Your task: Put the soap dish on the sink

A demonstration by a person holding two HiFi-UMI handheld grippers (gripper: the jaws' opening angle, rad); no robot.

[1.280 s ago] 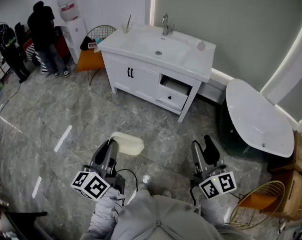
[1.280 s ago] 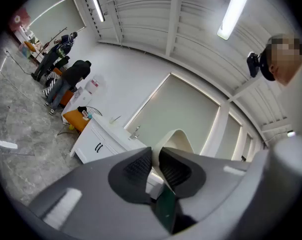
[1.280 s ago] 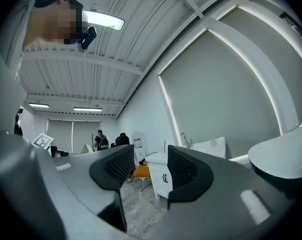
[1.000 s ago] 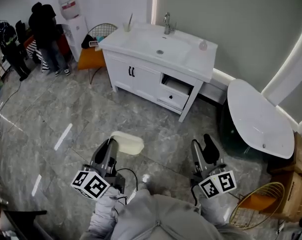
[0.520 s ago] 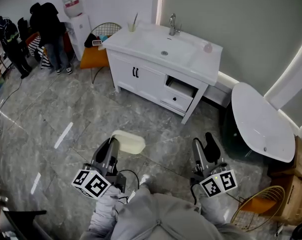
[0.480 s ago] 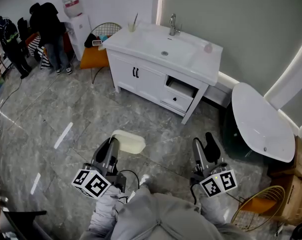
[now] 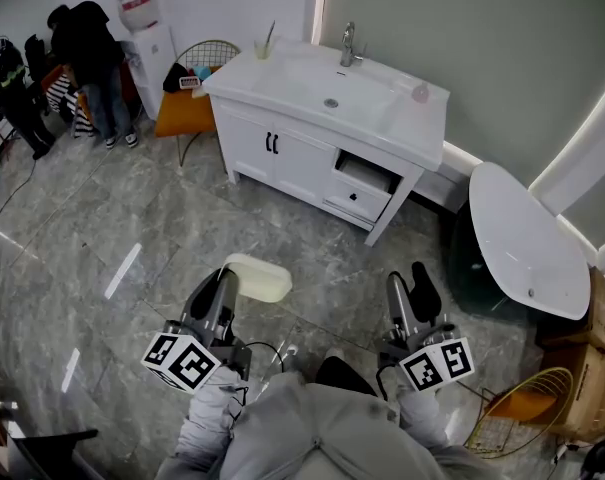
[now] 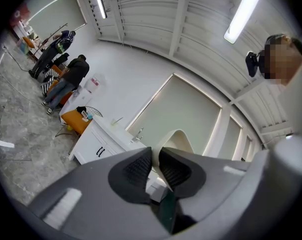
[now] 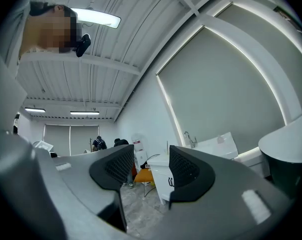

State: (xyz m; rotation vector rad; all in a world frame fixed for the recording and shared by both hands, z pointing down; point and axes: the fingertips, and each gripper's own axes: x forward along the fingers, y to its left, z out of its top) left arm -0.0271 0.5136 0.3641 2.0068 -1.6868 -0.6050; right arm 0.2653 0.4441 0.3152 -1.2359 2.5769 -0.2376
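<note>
A cream soap dish [image 7: 257, 277] is held over the grey floor by my left gripper [image 7: 227, 280], which is shut on its near edge. In the left gripper view the soap dish [image 8: 177, 139] rises as a pale arc from between the closed jaws of the left gripper [image 8: 155, 163]. The white sink [image 7: 327, 87] on its vanity stands far ahead, with a faucet [image 7: 348, 44] at the back. My right gripper [image 7: 410, 284] hovers open and holds nothing; in its own view the right gripper [image 9: 150, 166] shows a clear gap between its jaws.
A pink item [image 7: 420, 92] and a cup [image 7: 262, 48] stand on the vanity counter. A vanity drawer [image 7: 360, 188] hangs open. A white bathtub [image 7: 523, 241] lies at right, a wire basket [image 7: 514, 416] near it. People [image 7: 82, 48] stand at far left beside an orange chair [image 7: 182, 111].
The view has shifted slightly, so the vanity sits a little nearer and more central. Both grippers keep their places, the left still shut on the soap dish.
</note>
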